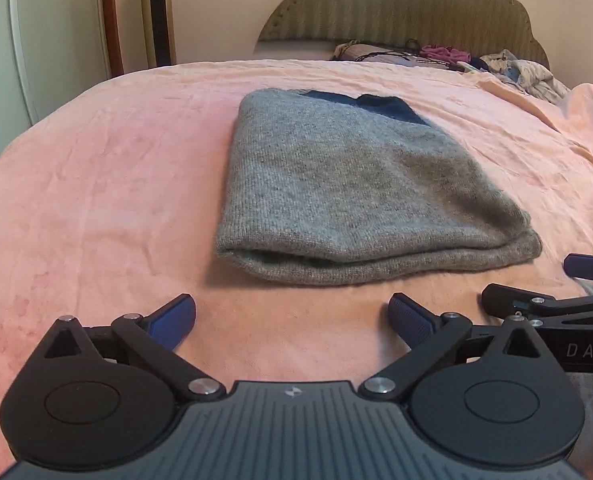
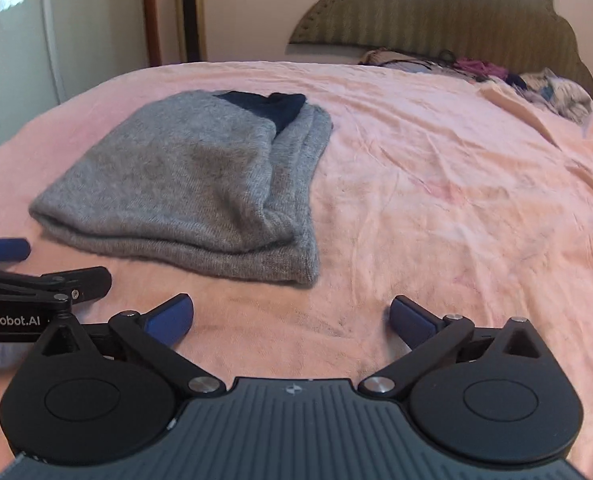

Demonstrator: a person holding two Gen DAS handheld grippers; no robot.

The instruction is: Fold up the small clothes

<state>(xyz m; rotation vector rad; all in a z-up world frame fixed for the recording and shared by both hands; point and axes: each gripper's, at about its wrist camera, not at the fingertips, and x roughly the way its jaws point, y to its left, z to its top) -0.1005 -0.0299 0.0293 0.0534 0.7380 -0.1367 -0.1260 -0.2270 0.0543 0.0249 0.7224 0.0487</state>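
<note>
- Pink fleece bedspread (image 1: pixel 96 184) covers the bed; scalloped olive headboard (image 1: pixel 416 8) stands far.
- Folded grey knit sweater (image 1: pixel 336 184) lies just beyond left gripper (image 1: pixel 292 320) and right gripper (image 2: pixel 292 318), both spread, empty.

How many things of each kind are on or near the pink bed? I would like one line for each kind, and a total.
Folded grey sweater: 1
Pink blanket: 1
Heap of loose clothes by the headboard: 1
Open grippers, left gripper and right gripper: 2
Total: 5
</note>
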